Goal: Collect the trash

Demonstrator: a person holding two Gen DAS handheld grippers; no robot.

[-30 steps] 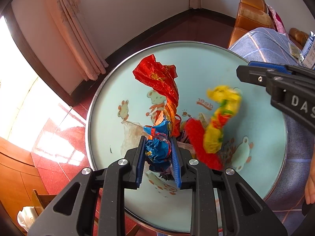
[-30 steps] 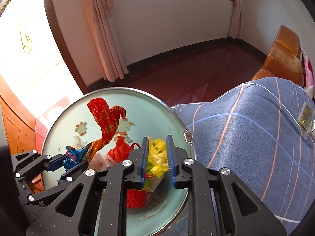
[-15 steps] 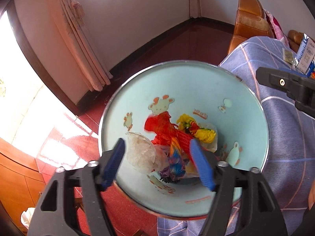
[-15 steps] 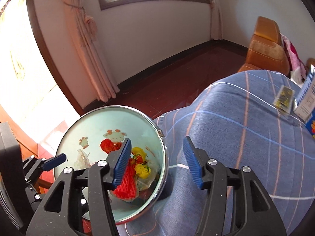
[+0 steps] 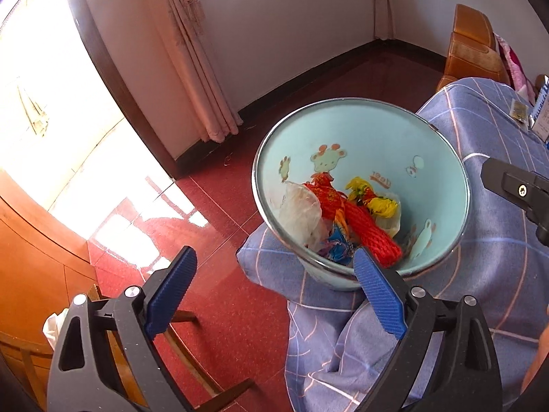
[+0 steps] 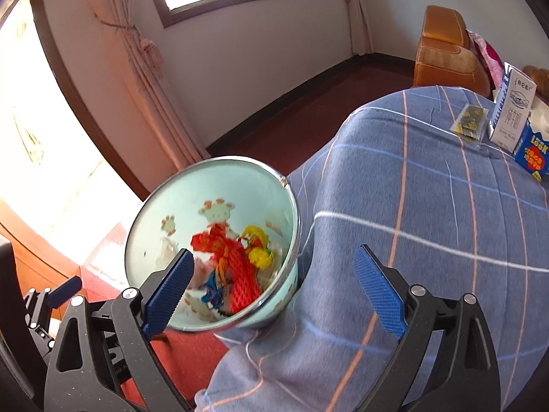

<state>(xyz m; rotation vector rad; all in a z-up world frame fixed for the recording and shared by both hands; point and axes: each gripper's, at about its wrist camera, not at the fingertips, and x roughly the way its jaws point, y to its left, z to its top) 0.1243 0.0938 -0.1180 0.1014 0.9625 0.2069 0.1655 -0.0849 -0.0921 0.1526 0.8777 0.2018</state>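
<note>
We hold our left gripper (image 5: pixel 272 295) above the red tiled floor (image 5: pixel 212 226), its blue-padded jaws spread wide apart with nothing between them. Our right gripper (image 6: pixel 274 286) hangs over the blue checked cloth (image 6: pixel 429 206) with its jaws equally wide apart and holding nothing; in the left wrist view its black body shows at the right edge.

The trash sits inside a pale blue round bucket with a metal rim and cartoon animal prints (image 5: pixel 377 130), which stands on the floor pressed against the hanging fold of the checked cloth. Inside it we see a red mesh net bag (image 5: pixel 363 223) lying across the middle, a crumpled yellow wrapper (image 5: pixel 381 202) just beside it toward the far side, a clear crinkled plastic bag (image 5: pixel 298 209) on the near left, and a blue and multicoloured foil wrapper (image 5: pixel 338 243) low down beneath the net. In the right wrist view the same bucket (image 6: pixel 219 185) appears blurred, partly behind the left finger of our right gripper.

On the cloth-covered bench, well apart from the bucket, stand a white milk carton (image 6: pixel 513 110), a blue and yellow box (image 6: pixel 533 152) touching it, and a small dark sachet (image 6: pixel 470 123) lying flat just beside the carton.
</note>
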